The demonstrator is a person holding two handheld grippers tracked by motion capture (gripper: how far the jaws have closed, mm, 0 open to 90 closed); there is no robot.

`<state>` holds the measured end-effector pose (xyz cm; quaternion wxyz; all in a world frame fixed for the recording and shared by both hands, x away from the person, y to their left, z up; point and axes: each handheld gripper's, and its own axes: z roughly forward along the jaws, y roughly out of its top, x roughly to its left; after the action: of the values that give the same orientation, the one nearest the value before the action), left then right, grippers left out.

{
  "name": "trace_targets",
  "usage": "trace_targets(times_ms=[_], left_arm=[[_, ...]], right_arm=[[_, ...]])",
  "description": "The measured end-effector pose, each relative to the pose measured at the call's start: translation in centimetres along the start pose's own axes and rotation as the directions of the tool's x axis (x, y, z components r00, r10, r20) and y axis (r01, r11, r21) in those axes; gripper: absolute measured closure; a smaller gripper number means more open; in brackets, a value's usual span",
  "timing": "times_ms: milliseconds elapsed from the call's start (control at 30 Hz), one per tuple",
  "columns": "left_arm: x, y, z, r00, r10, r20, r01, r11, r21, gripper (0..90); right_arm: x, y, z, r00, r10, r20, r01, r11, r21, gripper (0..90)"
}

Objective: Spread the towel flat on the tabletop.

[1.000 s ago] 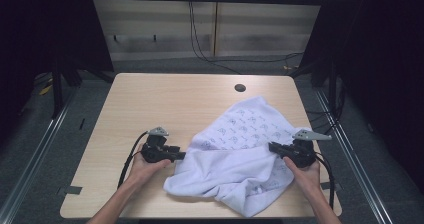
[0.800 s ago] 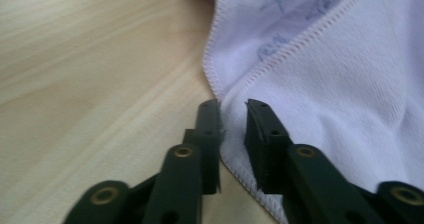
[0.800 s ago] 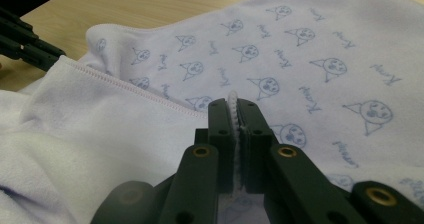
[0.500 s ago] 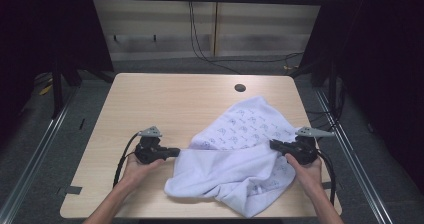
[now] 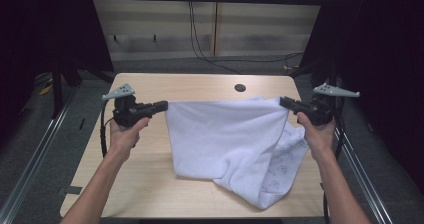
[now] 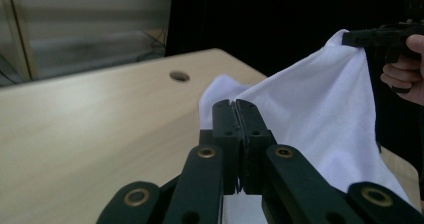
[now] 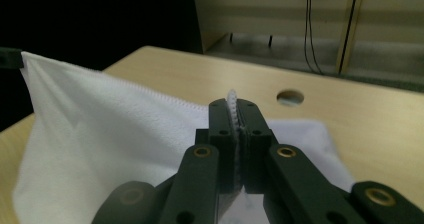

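Dark curtains both sides, pale panelled wall at the back with cables hanging down; light wood bench (image 5: 150, 179) in the middle with a round cable hole (image 5: 240, 88) near its far edge. Work in hand: spreading a white towel (image 5: 225, 144) by its top edge, probably as the start of a fold. Left tool (image 5: 164, 105) is clamped on the towel's left top corner; its jaws have just been closing, and in the left gripper view they sit pressed together with cloth running off to their right. Right tool (image 5: 283, 102) is clamped on the opposite corner, and in the right gripper view the hemmed edge (image 7: 232, 109) is pinched and sticks up between the jaws. Top edge is stretched fairly taut between the two tools, held up off the bench. Upper part of the towel hangs as a flat sheet; the bottom still rests on the bench, bunched toward the near right, where a patterned side (image 5: 282, 159) shows. Step, as I read it: lift and spread, mostly done, but the lower end is not hanging free yet. Next move likely needs both tools to go higher together, keeping the edge taut and level, so the bunched part unrolls before the towel is laid flat or folded. Risk: a thin corner slipping out of either grip. No containers on the bench, nothing to report there.
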<state>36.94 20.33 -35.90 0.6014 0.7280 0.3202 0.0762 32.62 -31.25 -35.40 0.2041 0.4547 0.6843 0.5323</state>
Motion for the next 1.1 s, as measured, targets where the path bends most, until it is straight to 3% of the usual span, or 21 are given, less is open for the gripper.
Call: trace_targets(times_ms=[33,67,100,133,233,367,533,600,633,667,700,733,767,833,867,900,933,1000,1033,1067,1100], left_arm=[[0.0,0.0,0.0,1.0,0.0,0.0,0.0,1.0,0.0,88.9],[-0.5,0.8,-1.0,0.9995,-0.013,0.028,0.014,0.9986,-0.052,88.9],[-1.0,1.0,-1.6,0.9987,-0.003,0.051,0.007,0.9977,-0.068,88.8],[-1.7,0.9,-2.3,0.9983,0.03,0.049,-0.026,0.9975,-0.065,88.8],[-3.2,-1.0,-4.3,0.9945,0.07,0.079,-0.067,0.997,-0.039,88.8],[-4.8,-5.4,-6.7,0.9908,0.07,0.116,-0.075,0.9966,0.034,88.8],[-7.2,-10.7,-9.1,0.9827,0.04,0.181,-0.061,0.9917,0.114,88.6],[-8.5,-12.5,-10.2,0.9819,0.036,0.186,-0.053,0.9948,0.087,88.5],[-9.2,-13.0,-10.9,0.975,0.034,0.22,-0.05,0.9963,0.07,88.5],[-10.6,-13.5,-12.0,0.9683,0.051,0.244,-0.075,0.9935,0.086,88.5],[-11.1,-13.7,-12.6,0.9674,0.058,0.247,-0.08,0.9934,0.082,88.5],[-11.7,-14.0,-13.4,0.9587,0.048,0.28,-0.074,0.9939,0.081,88.4],[-12.0,-14.2,-13.9,0.9578,0.056,0.282,-0.084,0.9926,0.087,88.2],[-12.2,-14.4,-14.3,0.9563,0.052,0.288,-0.08,0.993,0.086,87.6],[-11.8,-14.4,-14.3,0.9612,0.043,0.273,-0.069,0.9937,0.088,79.9],[-11.4,-14.3,-14.1,0.9638,0.027,0.265,-0.052,0.9946,0.089,75.3],[-10.9,-14.0,-13.8,0.9576,0.022,0.287,-0.05,0.9947,0.09,73.9],[-10.1,-13.5,-12.9,0.9565,0.021,0.291,-0.051,0.9941,0.096,70.9],[-9.4,-13.2,-12.0,0.9519,0.004,0.306,-0.037,0.9942,0.101,69.7],[-8.9,-13.0,-11.3,0.9529,0.0,0.303,-0.037,0.9925,0.116,70.1],[-8.2,-12.7,-9.9,0.9598,-0.008,0.281,-0.032,0.9901,0.136,70.5]], right_arm=[[0.0,0.0,0.0,1.0,0.0,0.0,0.0,1.0,0.0,86.2],[0.2,0.9,-0.5,1.0,-0.004,-0.005,0.003,1.0,-0.026,86.3],[0.7,1.9,-1.6,0.9993,-0.002,-0.038,-0.002,0.996,-0.092,86.3],[1.2,2.1,-2.3,0.9981,-0.006,-0.062,-0.002,0.992,-0.126,86.3],[2.7,1.2,-4.5,0.9942,-0.035,-0.102,0.022,0.991,-0.132,86.3],[4.9,-3.0,-7.4,0.9815,-0.047,-0.186,0.032,0.996,-0.081,86.3],[7.5,-9.4,-9.9,0.9711,-0.013,-0.238,0.015,1.0,0.005,86.3],[8.6,-11.7,-11.2,0.9664,0.022,-0.256,-0.011,0.999,0.041,86.3],[9.3,-12.6,-12.0,0.9674,0.029,-0.252,-0.017,0.999,0.051,86.3],[10.0,-13.3,-12.7,0.9667,0.035,-0.254,-0.019,0.998,0.068,86.3],[11.4,-13.8,-14.2,0.9688,0.016,-0.247,0.003,0.997,0.078,86.0],[11.9,-13.9,-14.9,0.9671,0.012,-0.254,0.006,0.998,0.07,85.8],[12.7,-13.9,-16.0,0.9644,0.009,-0.264,0.005,0.999,0.052,84.0],[13.0,-13.8,-16.7,0.9659,0.003,-0.259,0.009,0.999,0.044,79.6],[13.2,-13.4,-17.5,0.962,0.009,-0.273,0.0,0.999,0.035,76.6],[13.0,-13.3,-17.4,0.9639,-0.007,-0.266,0.018,0.999,0.037,74.4],[12.7,-13.2,-17.2,0.9654,-0.016,-0.26,0.03,0.998,0.049,70.6],[11.6,-13.4,-16.2,0.9683,0.02,-0.249,-0.003,0.998,0.068,69.0],[11.2,-13.5,-15.7,0.9724,0.017,-0.233,0.003,0.996,0.087,67.8],[10.6,-13.8,-14.7,0.9801,0.012,-0.198,0.01,0.994,0.109,66.2],[10.2,-14.0,-14.0,0.9798,0.021,-0.199,0.004,0.992,0.124,66.0]])
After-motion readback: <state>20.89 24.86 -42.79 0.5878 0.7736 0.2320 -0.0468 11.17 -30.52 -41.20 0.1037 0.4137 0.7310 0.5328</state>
